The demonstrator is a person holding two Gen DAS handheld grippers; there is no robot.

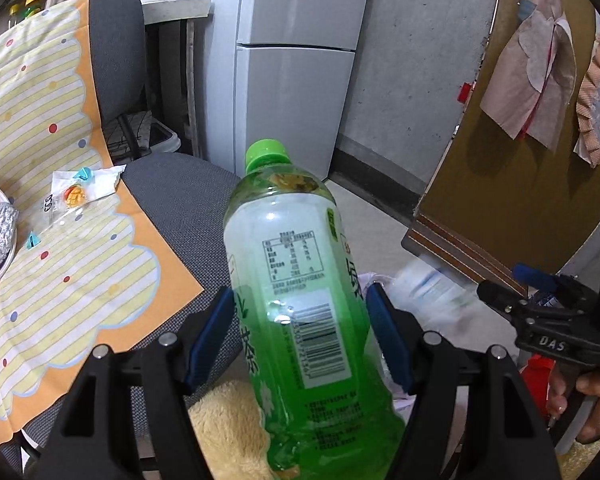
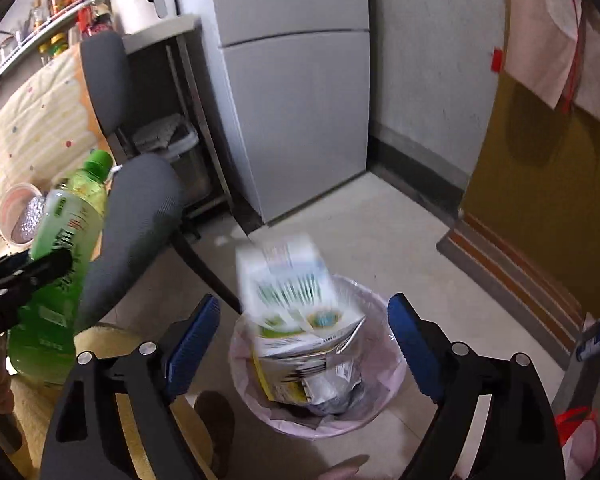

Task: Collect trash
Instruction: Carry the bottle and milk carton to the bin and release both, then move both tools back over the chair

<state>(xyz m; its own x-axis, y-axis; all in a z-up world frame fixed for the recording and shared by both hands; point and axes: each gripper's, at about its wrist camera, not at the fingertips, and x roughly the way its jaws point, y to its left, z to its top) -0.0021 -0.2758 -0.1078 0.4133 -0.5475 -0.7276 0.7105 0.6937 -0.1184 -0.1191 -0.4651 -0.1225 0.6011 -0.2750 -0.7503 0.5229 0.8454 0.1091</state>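
A: Left tongs (image 1: 300,344): status?

B: Closed on the green tea bottle (image 1: 300,300). Both blue pads bear on the label zone, one on each side. The bottle points forward out of the tongs, green cap away from them, and it looks empty or close to it.

A: Right tongs (image 2: 304,344)?

B: Spread wide, holding nothing. A carton (image 2: 288,292) sits between and just beyond the fingertips, blurred, directly over the bin (image 2: 384,384). Whether it is touching the rubbish already inside cannot be told from the blur. The bin, with its pink liner, lies below and ahead of the right tongs and is already well filled with packaging.

A: Step in hand?

B: By my reading, deposit of the carton into the bin, with the bottle queued as the next item.

A: Requirement for the next move?

B: Carry the left tongs across to the right until the bottle hangs above the bin mouth, then open them. The bin is crowded, so aim for the free space beside the carton. A wrapper (image 1: 80,192) stays on the worktop (image 1: 60,272), left of the left tongs, for later collection
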